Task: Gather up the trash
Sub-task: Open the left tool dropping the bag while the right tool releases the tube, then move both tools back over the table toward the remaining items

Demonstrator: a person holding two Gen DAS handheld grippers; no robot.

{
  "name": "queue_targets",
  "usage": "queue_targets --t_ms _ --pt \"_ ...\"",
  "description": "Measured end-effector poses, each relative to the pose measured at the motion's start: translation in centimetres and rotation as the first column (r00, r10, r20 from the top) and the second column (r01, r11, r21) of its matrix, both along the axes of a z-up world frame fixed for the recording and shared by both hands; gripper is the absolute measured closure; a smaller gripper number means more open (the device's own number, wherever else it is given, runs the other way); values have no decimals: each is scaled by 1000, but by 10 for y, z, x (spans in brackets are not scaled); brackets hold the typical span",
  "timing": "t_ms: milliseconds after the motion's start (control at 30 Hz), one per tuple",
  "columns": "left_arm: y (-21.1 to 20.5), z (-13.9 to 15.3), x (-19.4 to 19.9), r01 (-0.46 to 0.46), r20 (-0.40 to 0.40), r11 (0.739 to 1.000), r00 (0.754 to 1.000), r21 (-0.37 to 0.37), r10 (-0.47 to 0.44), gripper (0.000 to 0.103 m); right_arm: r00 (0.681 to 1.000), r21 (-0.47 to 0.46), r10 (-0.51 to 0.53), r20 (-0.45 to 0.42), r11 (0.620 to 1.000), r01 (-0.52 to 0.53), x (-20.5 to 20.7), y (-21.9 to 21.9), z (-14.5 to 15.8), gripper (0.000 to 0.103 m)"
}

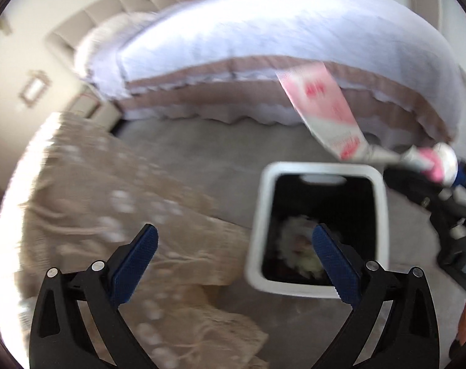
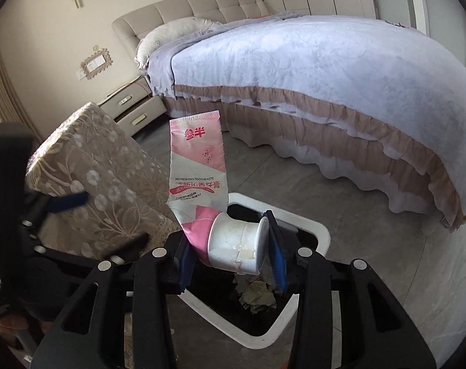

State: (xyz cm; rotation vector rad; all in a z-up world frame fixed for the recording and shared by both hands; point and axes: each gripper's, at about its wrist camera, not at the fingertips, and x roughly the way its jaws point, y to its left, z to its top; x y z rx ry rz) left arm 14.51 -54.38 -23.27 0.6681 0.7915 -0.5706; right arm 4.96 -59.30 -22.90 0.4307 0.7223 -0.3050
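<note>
My right gripper (image 2: 231,253) is shut on the white cap end of a pink and white toothpaste tube (image 2: 197,166), held upright over the white-rimmed trash bin (image 2: 320,233). Crumpled trash (image 2: 257,295) lies inside the bin. In the left wrist view the tube (image 1: 322,107) and the right gripper (image 1: 448,169) are at the upper right, above the bin (image 1: 322,169). My left gripper (image 1: 233,240) is open and empty, just left of the bin, with paper trash (image 1: 297,246) visible inside.
A bed (image 2: 294,70) with a lilac cover fills the back and right. A lace-covered stool or box (image 2: 88,169) stands left of the bin. A nightstand (image 2: 134,107) is by the wall. Grey floor (image 2: 371,246) surrounds the bin.
</note>
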Motion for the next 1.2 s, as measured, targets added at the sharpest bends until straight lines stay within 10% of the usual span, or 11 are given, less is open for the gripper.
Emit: queue_targets --t_ms 167,300,367,733,1200 --pt "9 24 -9 -35 178 999 983 7 33 5 999 25 3 -46 1000 -2 12 1 -25 61" --pt "14 38 -12 -23 176 999 984 -23 26 5 996 21 17 -91 1000 -15 19 6 -39 56" --pt "18 44 -10 -23 176 999 984 -34 28 5 993 -10 25 -118 1000 -26 22 12 -42 4" --pt "46 81 -17 -47 124 991 990 -128 63 5 999 -85 -44 3 995 45 -9 21 14 4" --pt "172 153 -22 -207 131 932 958 -296 254 5 964 -205 150 218 973 -105 2 107 121 4"
